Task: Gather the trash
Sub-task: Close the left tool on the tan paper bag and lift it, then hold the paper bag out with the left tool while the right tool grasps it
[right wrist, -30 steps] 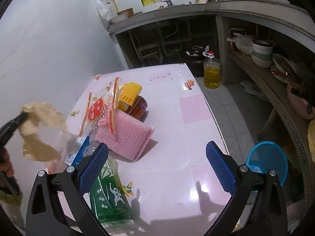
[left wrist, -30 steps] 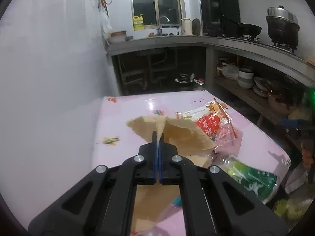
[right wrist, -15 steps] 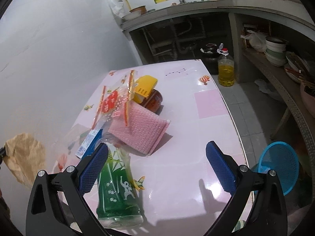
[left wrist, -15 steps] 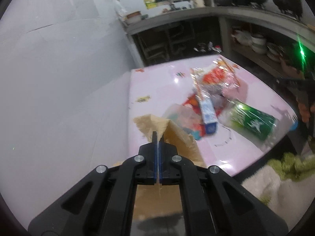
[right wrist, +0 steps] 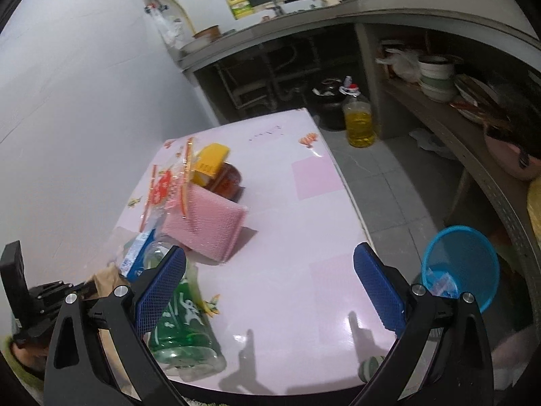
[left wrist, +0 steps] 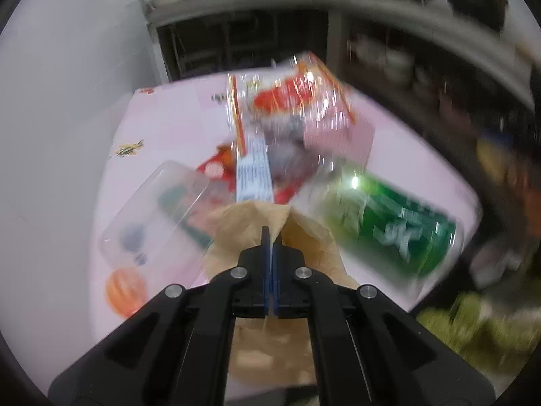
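Note:
My left gripper [left wrist: 270,237] is shut on a crumpled brown paper [left wrist: 247,223] and holds it above the near edge of the pink table [left wrist: 175,118]. That gripper also shows in the right wrist view [right wrist: 84,286]. My right gripper [right wrist: 270,284] is open and empty above the table's near part [right wrist: 294,257]. On the table lie a green plastic bottle [right wrist: 182,331], a red and clear snack wrapper [right wrist: 169,186], a pink mesh cloth [right wrist: 209,226] and a blue and white box [right wrist: 137,257]. A blue trash basket [right wrist: 463,264] stands on the floor to the right.
A clear plastic container [left wrist: 159,216] lies at the table's left. A yellow box [right wrist: 211,162] and a dark jar [right wrist: 230,179] sit behind the cloth. An oil bottle [right wrist: 358,121] stands on the floor by the counter shelves [right wrist: 439,108]. A white wall is at the left.
My left gripper has swung right and down with the brown paper, low over the table's near edge; its view is blurred. My right gripper has stayed open and shifted only a little.

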`<state>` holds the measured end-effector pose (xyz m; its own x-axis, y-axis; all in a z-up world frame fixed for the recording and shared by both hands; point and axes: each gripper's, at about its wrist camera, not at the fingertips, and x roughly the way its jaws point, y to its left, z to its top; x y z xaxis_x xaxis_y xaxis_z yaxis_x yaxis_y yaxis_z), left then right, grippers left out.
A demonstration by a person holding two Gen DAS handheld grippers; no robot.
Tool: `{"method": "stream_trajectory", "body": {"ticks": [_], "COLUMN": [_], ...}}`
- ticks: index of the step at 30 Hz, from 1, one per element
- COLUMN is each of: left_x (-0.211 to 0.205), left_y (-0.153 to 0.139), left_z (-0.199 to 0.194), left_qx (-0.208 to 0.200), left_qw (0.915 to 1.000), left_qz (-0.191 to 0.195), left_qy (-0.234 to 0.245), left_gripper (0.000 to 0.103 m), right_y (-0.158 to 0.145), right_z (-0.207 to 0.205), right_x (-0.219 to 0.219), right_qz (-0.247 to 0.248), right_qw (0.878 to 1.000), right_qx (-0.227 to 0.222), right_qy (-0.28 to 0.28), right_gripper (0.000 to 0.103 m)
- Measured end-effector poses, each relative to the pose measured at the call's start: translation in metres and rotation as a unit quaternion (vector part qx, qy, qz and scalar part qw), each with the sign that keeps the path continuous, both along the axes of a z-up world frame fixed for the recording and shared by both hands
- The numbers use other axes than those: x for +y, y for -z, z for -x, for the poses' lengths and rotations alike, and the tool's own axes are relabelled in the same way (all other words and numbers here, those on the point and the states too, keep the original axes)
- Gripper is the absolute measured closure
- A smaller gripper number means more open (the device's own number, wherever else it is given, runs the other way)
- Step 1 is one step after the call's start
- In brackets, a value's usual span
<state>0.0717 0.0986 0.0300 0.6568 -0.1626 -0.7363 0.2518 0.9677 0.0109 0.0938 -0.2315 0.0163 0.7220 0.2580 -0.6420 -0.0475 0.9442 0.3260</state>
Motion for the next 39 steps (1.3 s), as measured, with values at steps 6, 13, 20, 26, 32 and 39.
{"method": "stream_trajectory", "body": {"ticks": [6,13,20,26,32,39], "left_x": [0.011,0.0,0.001,-0.001,-0.004,-0.021], "left_y": [0.018,0.048,0.043,0.002,-0.056,-0.095], "left_z": [0.01,0.019,0.011,0.024,0.044,0.034], "left_qx": [-0.088,-0.07,-0.066,-0.107,-0.14,-0.141], "left_qw": [0.9942,0.9968,0.9964,0.9927,0.9785,0.9448], "left_qz": [0.026,-0.013,0.033,0.056,0.132,0.254], "left_qy": [-0.056,-0.038,-0.041,-0.005,0.075,0.15], "left_gripper": [0.103,0.103,0.103,0.103,0.103,0.103], "right_y": [0.007,0.01,0.009,-0.006,-0.017,-0.006], "right_z": [-0.005,-0.012,-0.013,-0.011,-0.011,-0.009], "right_x": [0.002,0.014,0.021,0.037,0.078,0.098], "right_qz": [0.003,0.012,0.021,0.011,-0.009,-0.056], "right_qw": [1.0,1.0,0.999,0.998,0.987,0.976], "right_qx": [0.017,0.024,0.026,-0.008,-0.043,-0.02], "right_qy": [0.005,-0.007,-0.01,-0.06,-0.152,-0.212], "right_gripper": [0.007,0.007,0.007,0.007,0.024,0.039]}}
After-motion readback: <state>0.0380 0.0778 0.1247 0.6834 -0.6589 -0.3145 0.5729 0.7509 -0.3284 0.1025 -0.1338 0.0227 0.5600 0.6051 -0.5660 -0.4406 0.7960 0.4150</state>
